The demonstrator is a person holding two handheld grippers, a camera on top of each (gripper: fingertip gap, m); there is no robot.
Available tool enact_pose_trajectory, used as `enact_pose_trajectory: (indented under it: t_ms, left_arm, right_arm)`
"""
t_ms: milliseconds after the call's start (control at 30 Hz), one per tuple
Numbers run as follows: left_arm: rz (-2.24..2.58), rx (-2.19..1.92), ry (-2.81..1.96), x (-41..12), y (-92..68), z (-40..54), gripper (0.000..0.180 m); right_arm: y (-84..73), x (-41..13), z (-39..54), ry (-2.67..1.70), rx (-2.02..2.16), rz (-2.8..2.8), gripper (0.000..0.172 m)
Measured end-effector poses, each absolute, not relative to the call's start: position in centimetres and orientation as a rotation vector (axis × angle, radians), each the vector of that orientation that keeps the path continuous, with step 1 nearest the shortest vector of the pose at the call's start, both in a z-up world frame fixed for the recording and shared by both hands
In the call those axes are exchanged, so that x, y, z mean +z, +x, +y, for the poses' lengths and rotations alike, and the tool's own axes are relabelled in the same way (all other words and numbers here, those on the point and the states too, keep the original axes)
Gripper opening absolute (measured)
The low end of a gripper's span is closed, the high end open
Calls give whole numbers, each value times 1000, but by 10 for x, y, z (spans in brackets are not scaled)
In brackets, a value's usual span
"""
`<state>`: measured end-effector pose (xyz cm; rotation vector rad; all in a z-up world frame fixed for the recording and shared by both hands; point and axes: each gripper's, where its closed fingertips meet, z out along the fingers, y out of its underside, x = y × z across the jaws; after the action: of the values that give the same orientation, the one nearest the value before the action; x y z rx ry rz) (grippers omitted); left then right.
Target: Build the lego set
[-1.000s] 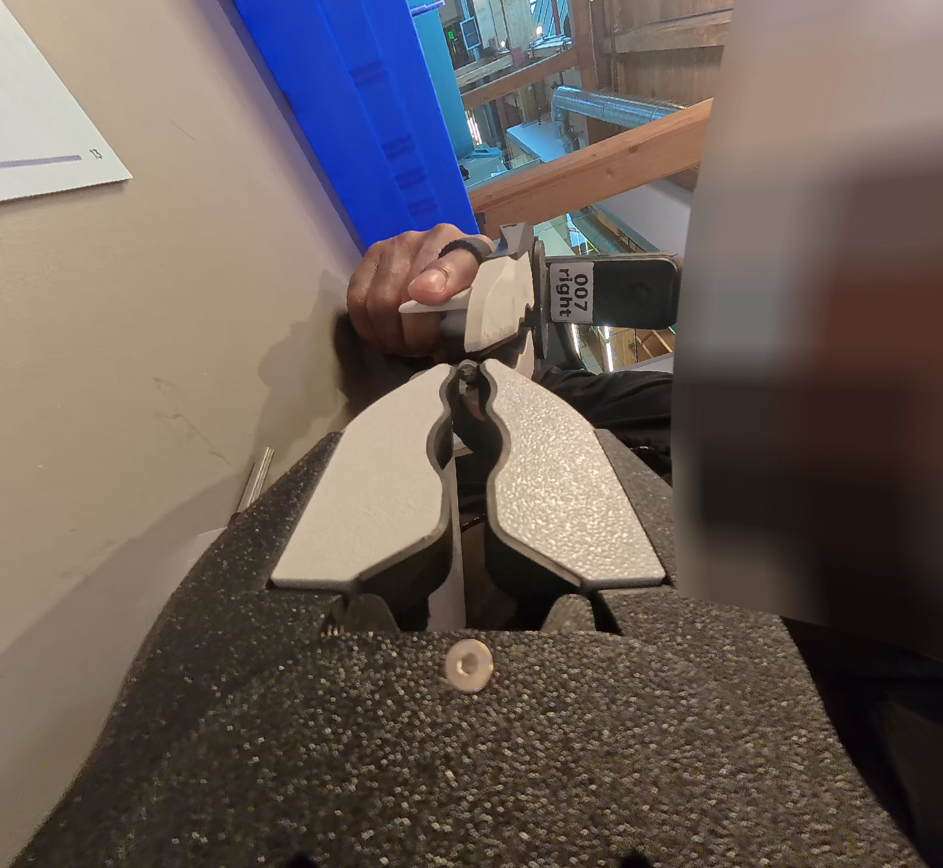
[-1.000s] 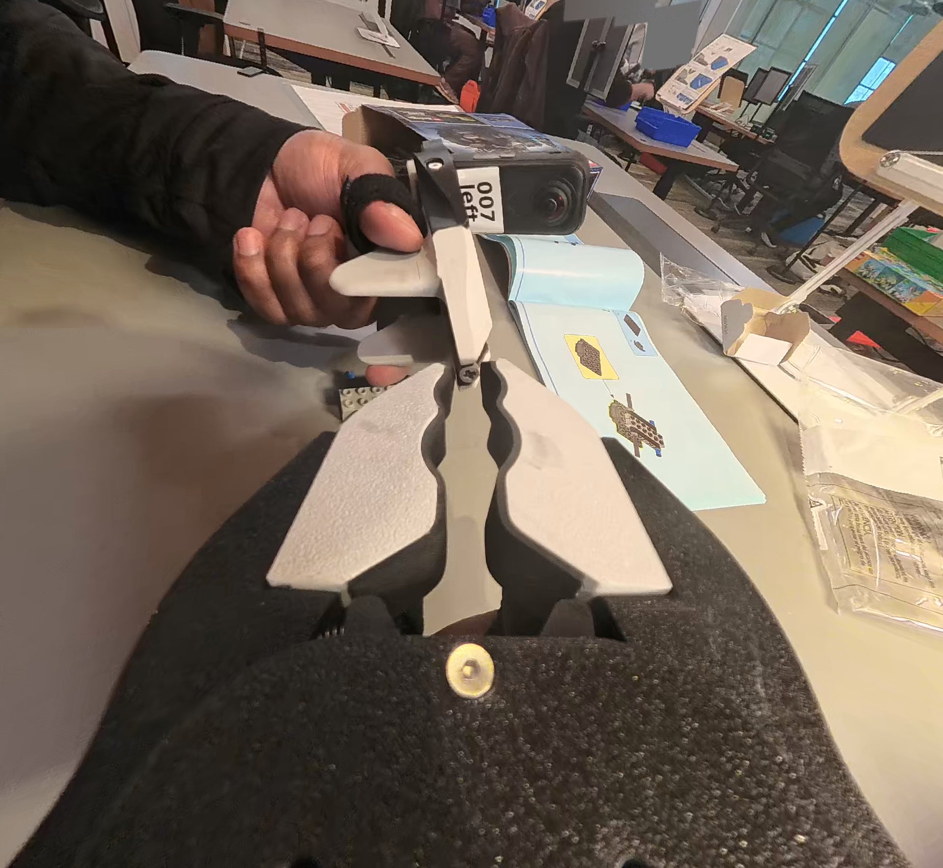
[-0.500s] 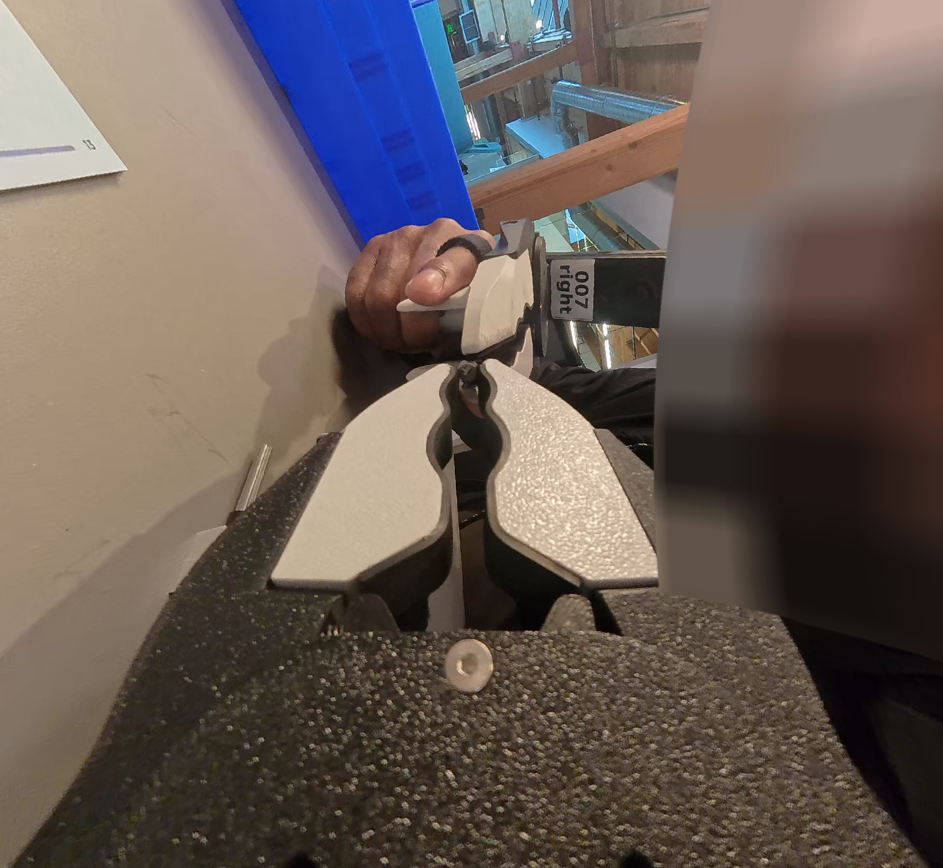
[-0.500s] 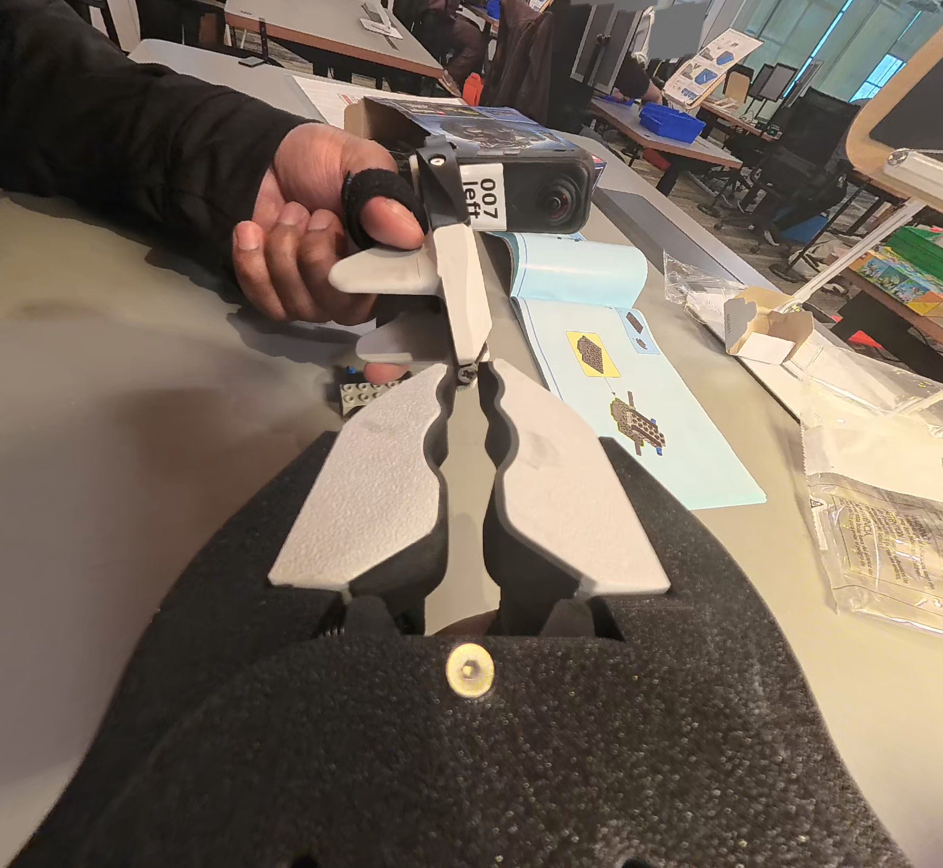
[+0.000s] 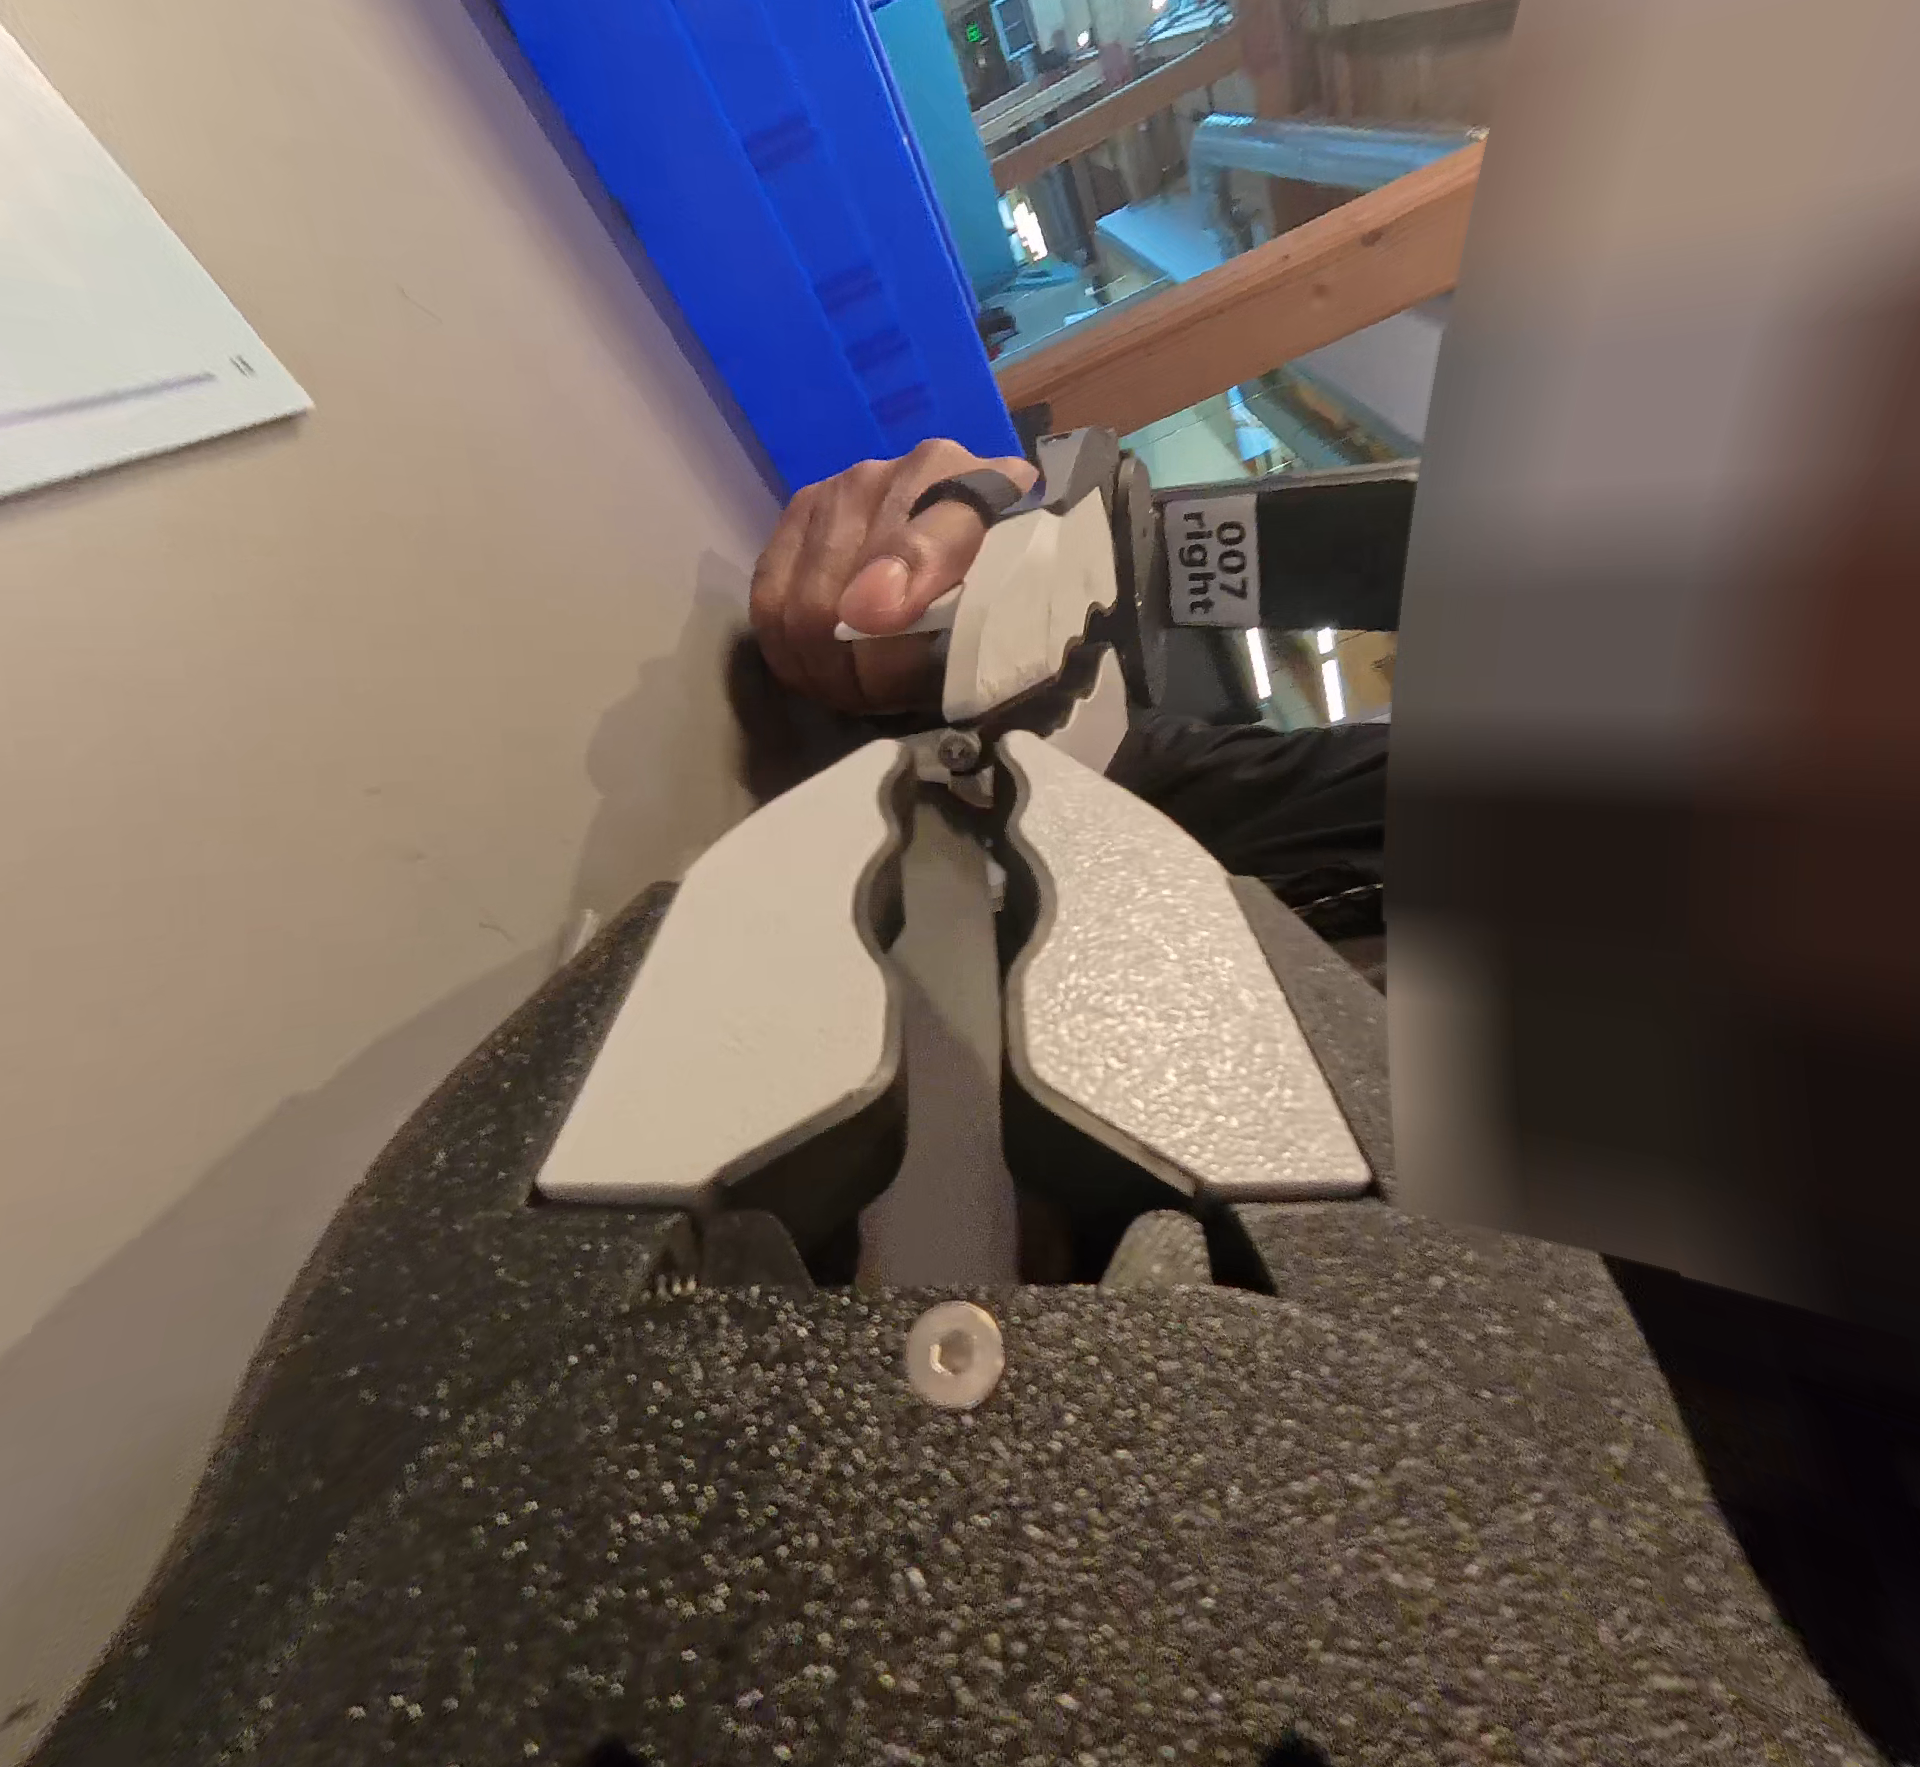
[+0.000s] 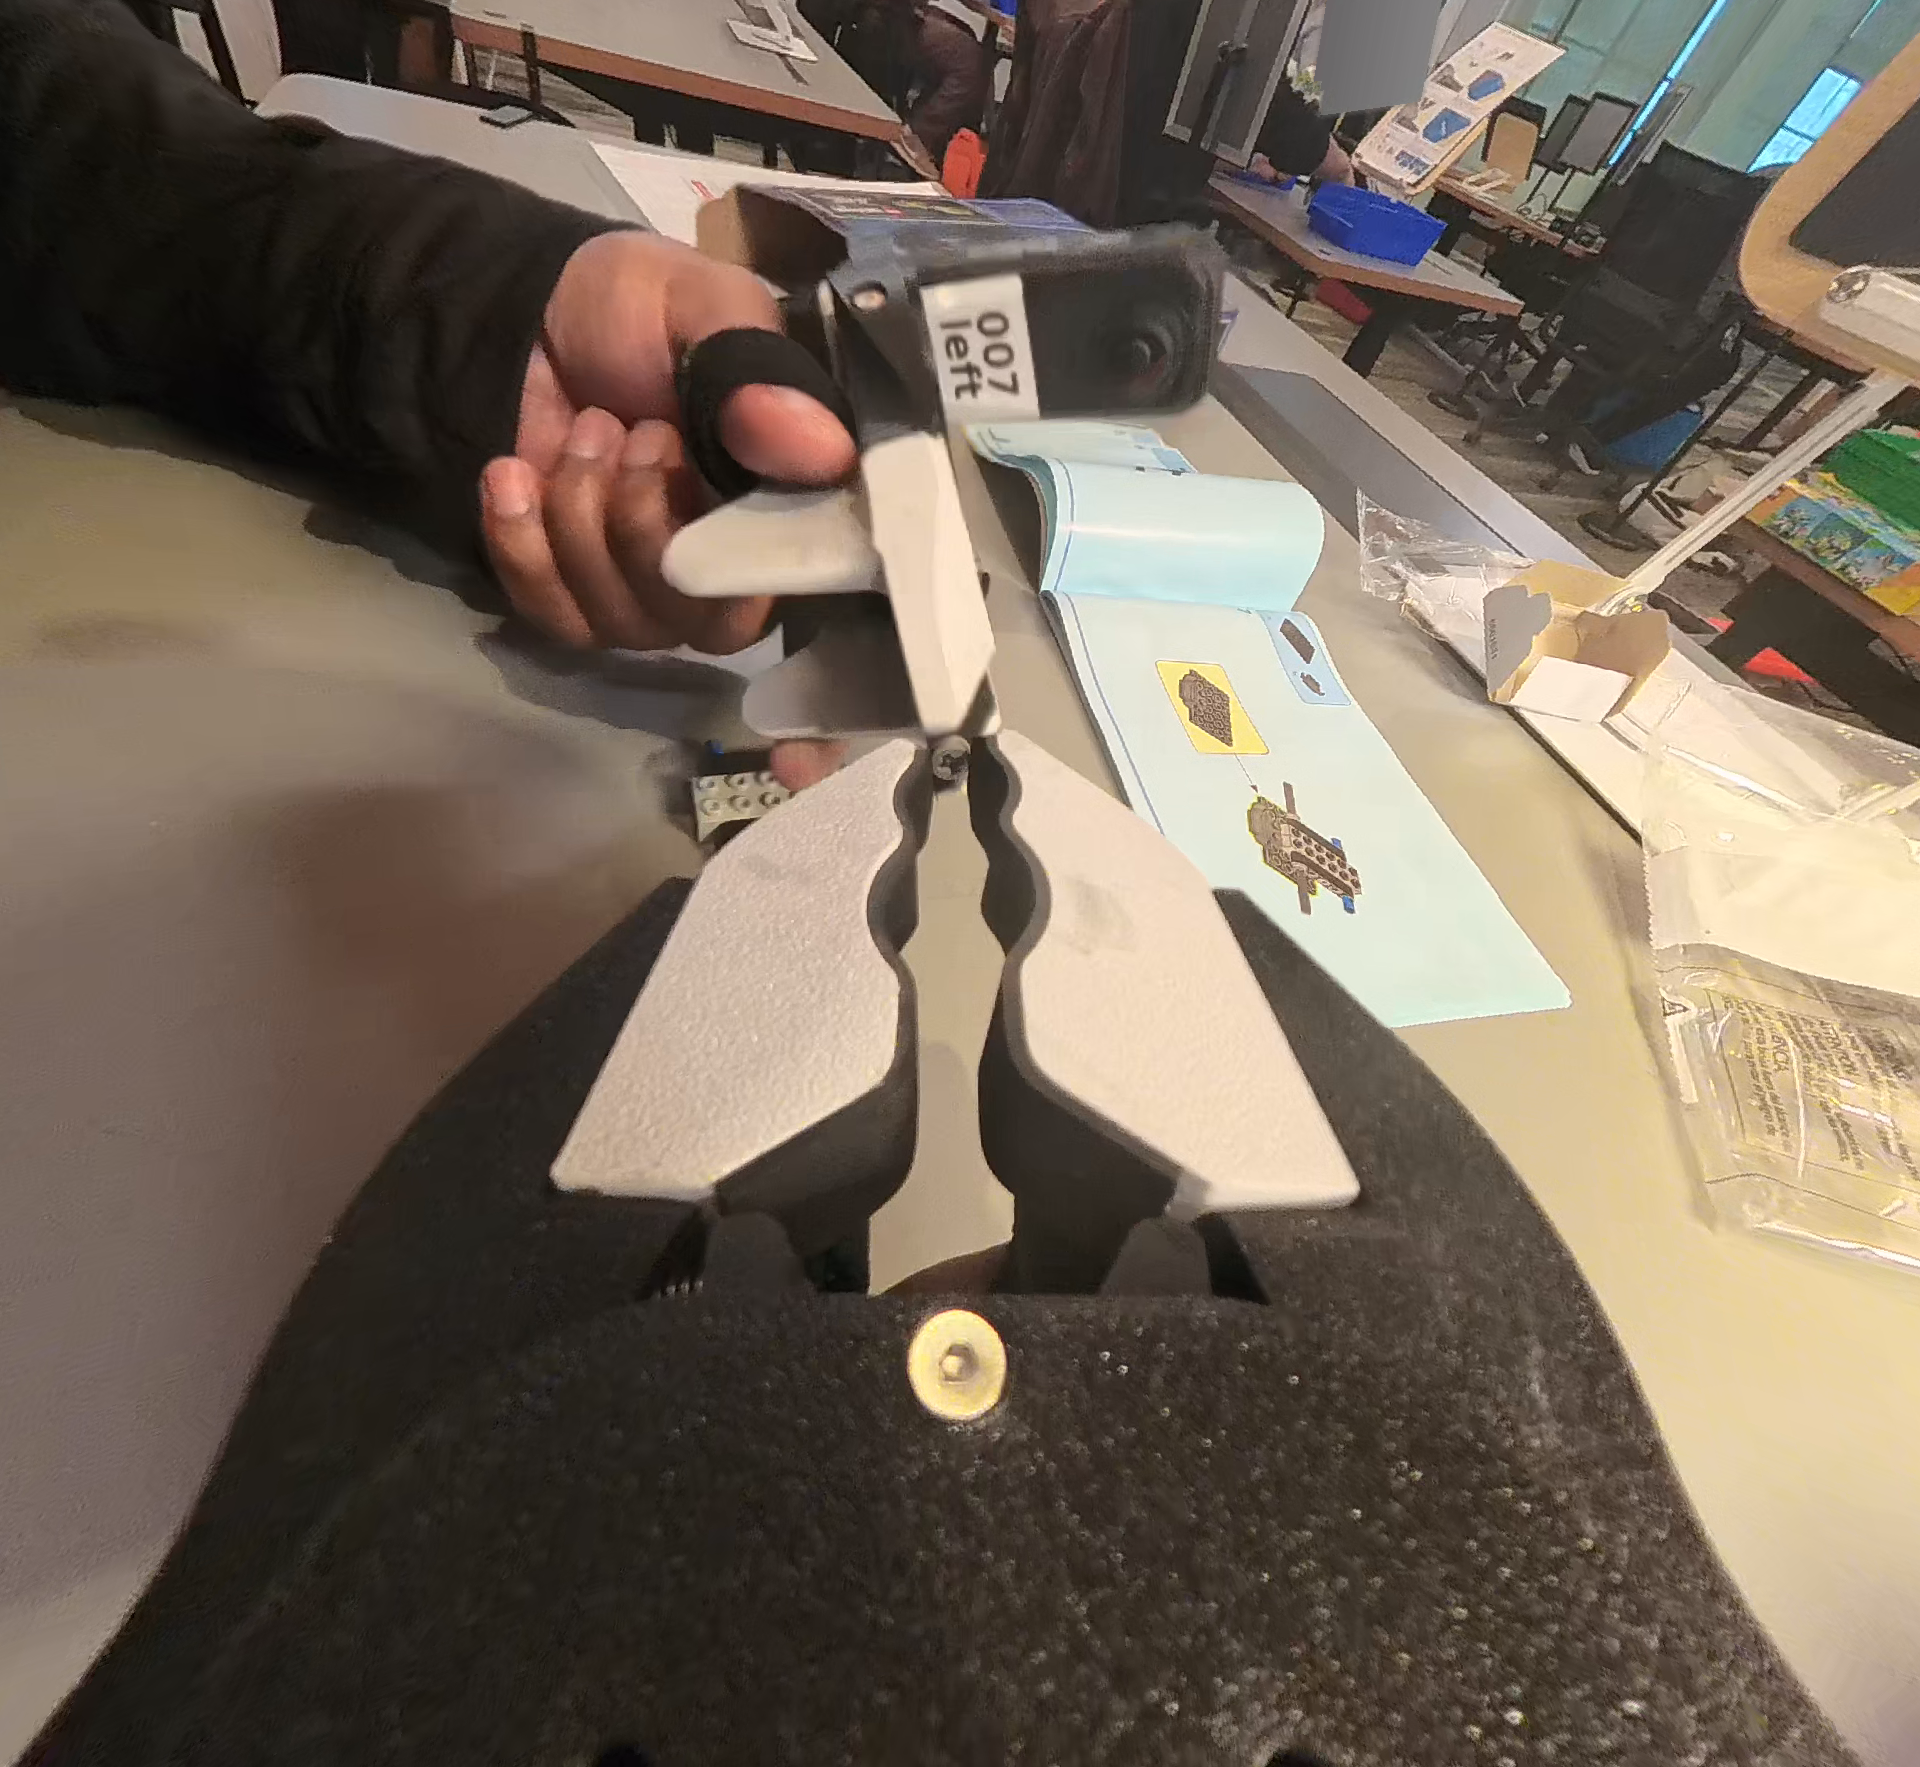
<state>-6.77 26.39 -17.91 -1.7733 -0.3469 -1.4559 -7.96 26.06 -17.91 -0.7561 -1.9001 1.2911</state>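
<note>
Grey brick [image 6: 732,795] just beside right claw [image 6: 951,763].

A gray studded brick [image 6: 732,798] on the table [image 6: 260,782] is partly hidden behind the right gripper's finger [image 6: 790,969]. The clear bag [image 6: 1787,1011] is cut off at the picture's edge. Where the two grippers' tips meet, it is too small to tell if anything is held.

two wrist cameras face each other closely, jaws tip to tip.
</note>
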Motion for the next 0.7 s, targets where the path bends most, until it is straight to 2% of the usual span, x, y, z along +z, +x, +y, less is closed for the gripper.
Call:
enact_pose_trajectory:
  t_ms: [100, 200, 333, 500, 600, 700]
  left_arm:
    - [-206, -1185, -1917, -184, -82, 259, 38]
    - [61, -716, -2147, -204, -100, 247, 57]
    - [389, -442, -2318, -229, -92, 226, 71]
    - [616, -194, -2482, -262, -94, 214, 74]
    - [657, -188, -2464, -262, -88, 216, 52]
    - [660, -196, -2440, -261, -88, 219, 52]
  right_arm:
    - [-82, -180, 267, -828, 1308, -1890, 7]
    - [-85, -181, 274, -907, 1318, -1877, 7]
    - [-87, -184, 278, -974, 1329, -1879, 7]
    - [-86, -185, 275, -991, 1356, -1895, 7]
    - [-84, -184, 273, -980, 1377, -1909, 7]
    - [-82, -182, 274, -976, 1419, -1909, 7]
